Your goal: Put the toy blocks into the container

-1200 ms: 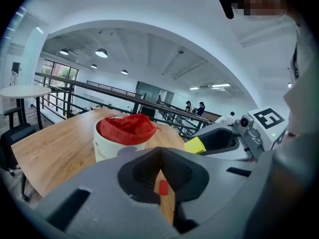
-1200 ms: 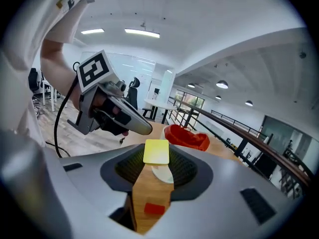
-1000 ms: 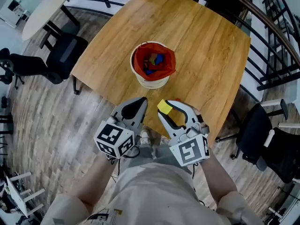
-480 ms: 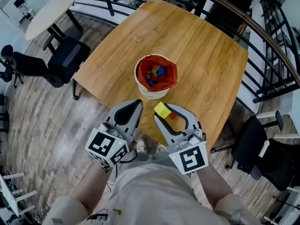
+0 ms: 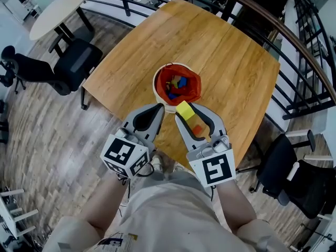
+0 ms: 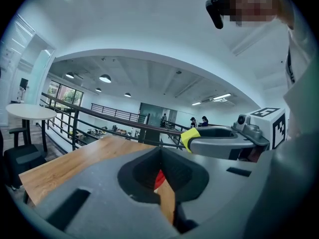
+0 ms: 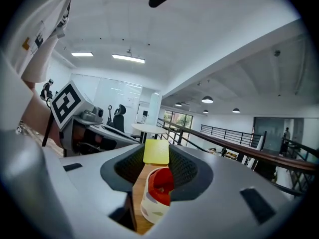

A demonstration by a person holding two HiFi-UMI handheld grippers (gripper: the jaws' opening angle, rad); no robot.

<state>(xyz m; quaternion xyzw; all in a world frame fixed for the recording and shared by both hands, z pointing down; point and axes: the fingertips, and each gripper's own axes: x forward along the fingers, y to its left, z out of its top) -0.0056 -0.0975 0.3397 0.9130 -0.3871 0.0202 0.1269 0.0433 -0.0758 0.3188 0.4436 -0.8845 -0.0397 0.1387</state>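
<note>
A white container with a red liner (image 5: 177,86) stands mid-table with several coloured blocks inside. My right gripper (image 5: 185,111) is shut on a yellow block (image 5: 184,109), which hangs just short of the container's near rim. In the right gripper view the yellow block (image 7: 156,152) sits at the jaw tips, with the container (image 7: 155,195) showing below it. Something orange (image 5: 197,129) shows further back in the jaw gap; I cannot tell what it is. My left gripper (image 5: 159,109) hovers beside the right one, shut and empty, its tips meeting (image 6: 160,151).
The wooden table (image 5: 231,46) ends just under my grippers. Black office chairs stand at the left (image 5: 73,62) and right (image 5: 291,172). A round white table (image 5: 52,9) is at the far left, and a dark railing (image 5: 294,41) runs behind and to the right.
Both grippers have risen and moved forward toward the container. The yellow block, still gripped, has come from the table's near edge to just before the container's rim.
</note>
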